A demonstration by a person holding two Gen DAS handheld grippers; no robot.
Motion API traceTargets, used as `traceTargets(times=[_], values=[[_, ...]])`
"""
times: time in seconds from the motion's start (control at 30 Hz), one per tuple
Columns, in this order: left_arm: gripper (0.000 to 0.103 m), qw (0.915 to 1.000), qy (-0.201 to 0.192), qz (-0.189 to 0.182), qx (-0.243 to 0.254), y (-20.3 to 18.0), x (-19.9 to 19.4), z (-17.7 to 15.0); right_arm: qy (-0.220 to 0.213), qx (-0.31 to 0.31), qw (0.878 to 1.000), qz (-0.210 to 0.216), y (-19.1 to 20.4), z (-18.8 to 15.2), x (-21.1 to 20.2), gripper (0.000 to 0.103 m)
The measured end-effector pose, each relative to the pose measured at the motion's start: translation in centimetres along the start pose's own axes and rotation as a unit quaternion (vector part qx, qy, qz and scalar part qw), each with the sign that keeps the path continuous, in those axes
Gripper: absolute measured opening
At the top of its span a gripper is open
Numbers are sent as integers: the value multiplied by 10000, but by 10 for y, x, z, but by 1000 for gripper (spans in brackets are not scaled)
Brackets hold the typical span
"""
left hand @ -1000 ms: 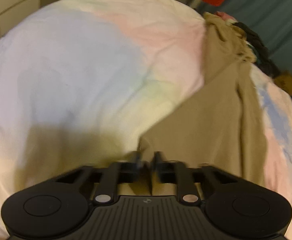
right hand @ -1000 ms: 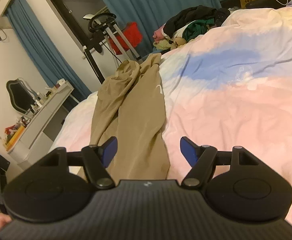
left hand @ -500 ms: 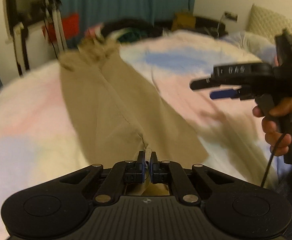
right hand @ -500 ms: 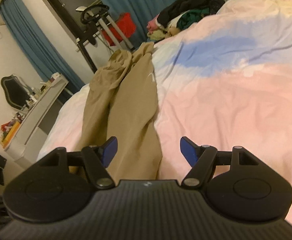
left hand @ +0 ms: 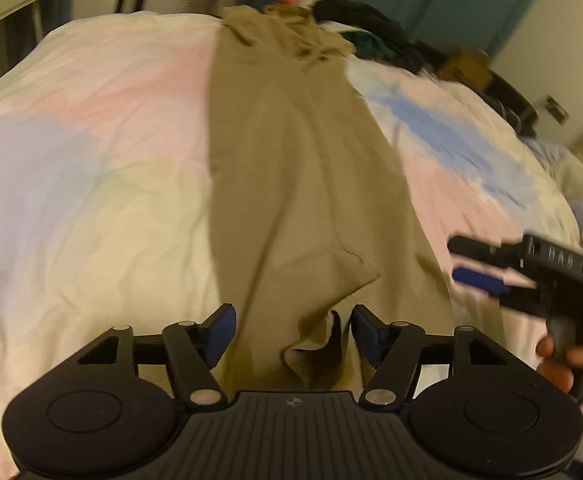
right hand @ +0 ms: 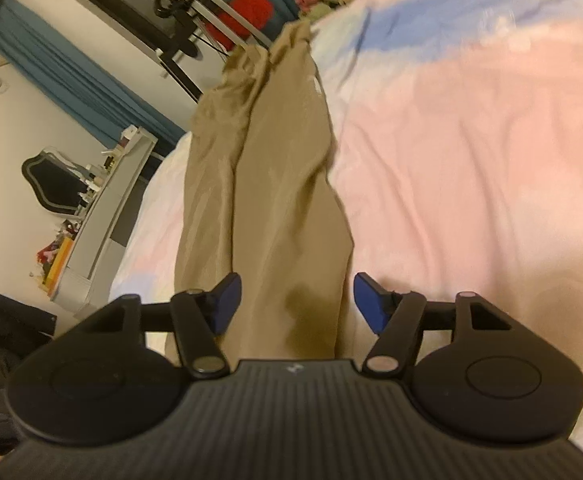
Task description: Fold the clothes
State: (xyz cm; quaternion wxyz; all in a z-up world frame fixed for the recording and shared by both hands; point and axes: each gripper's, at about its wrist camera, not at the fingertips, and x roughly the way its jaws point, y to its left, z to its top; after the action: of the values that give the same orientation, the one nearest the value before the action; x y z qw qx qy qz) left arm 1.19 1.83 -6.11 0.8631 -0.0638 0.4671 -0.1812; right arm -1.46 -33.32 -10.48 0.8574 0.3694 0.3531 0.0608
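A pair of tan trousers (left hand: 307,184) lies lengthwise on the bed (left hand: 91,160), running from the bottom centre of the left wrist view up to the top centre, where the far end is bunched. One leg appears laid over the other, so the lengthwise fold looks done; I judge this from the doubled edge near the lower centre, where a corner of cloth is turned up.

The left gripper (left hand: 291,330) hangs just above that near end, jaws wide apart, nothing held. The right gripper (right hand: 294,302) is likewise spread wide and empty, its fingers straddling the near stretch of the trousers without closing on them. In the left view it shows at the right edge, held in a hand (left hand: 559,360).

A heap of other clothes (left hand: 363,28) sits at the upper right of the left view, past the trousers. They look unfolded, though blur limits certainty.

Assessment: early stage. The trousers are not yet folded crosswise, the far end needs smoothing, and the heap remains untouched.
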Motion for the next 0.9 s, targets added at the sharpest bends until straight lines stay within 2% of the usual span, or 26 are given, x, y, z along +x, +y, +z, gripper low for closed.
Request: traceTargets(times=[0.1, 0.27, 0.33, 0.4, 0.47, 0.53, 0.57, 0.67, 0.77, 0.83, 0.9], values=[[74, 9997, -104, 107, -216, 10, -1, 2, 92, 78, 9999, -104, -5, -3, 7, 62], [74, 9986, -133, 290, -418, 23, 7, 2, 239, 250, 9992, -181, -14, -7, 18, 61], [75, 9977, -43, 250, -622, 32, 11, 2, 303, 260, 9990, -178, -15, -9, 21, 61], [75, 9941, 181, -89, -1067, 45, 22, 0, 363, 361, 9987, -71, -17, -10, 21, 54], [75, 9790, 555, -655, -1849, 65, 38, -7, 455, 540, 9974, 117, -20, -12, 21, 35], [73, 9722, 560, -769, -2139, 74, 43, -11, 630, 811, 9937, 445, -24, -15, 22, 34], [73, 9686, 559, -821, -2278, 78, 45, -14, 677, 806, 9933, 481, -23, -17, 22, 34], [72, 9657, 523, -925, -2369, 81, 44, -16, 739, 637, 9947, 325, -19, -23, 22, 34], [72, 9650, 548, -1054, -2336, 80, 43, -19, 811, 460, 9951, 340, -14, -26, 22, 35], [72, 9685, 571, -1110, -2153, 72, 42, -18, 924, 284, 9945, 413, -8, -30, 22, 35], [72, 9789, 528, -997, -1701, 57, 37, -15, 951, 76, 9947, 378, 0, -34, 19, 35]])
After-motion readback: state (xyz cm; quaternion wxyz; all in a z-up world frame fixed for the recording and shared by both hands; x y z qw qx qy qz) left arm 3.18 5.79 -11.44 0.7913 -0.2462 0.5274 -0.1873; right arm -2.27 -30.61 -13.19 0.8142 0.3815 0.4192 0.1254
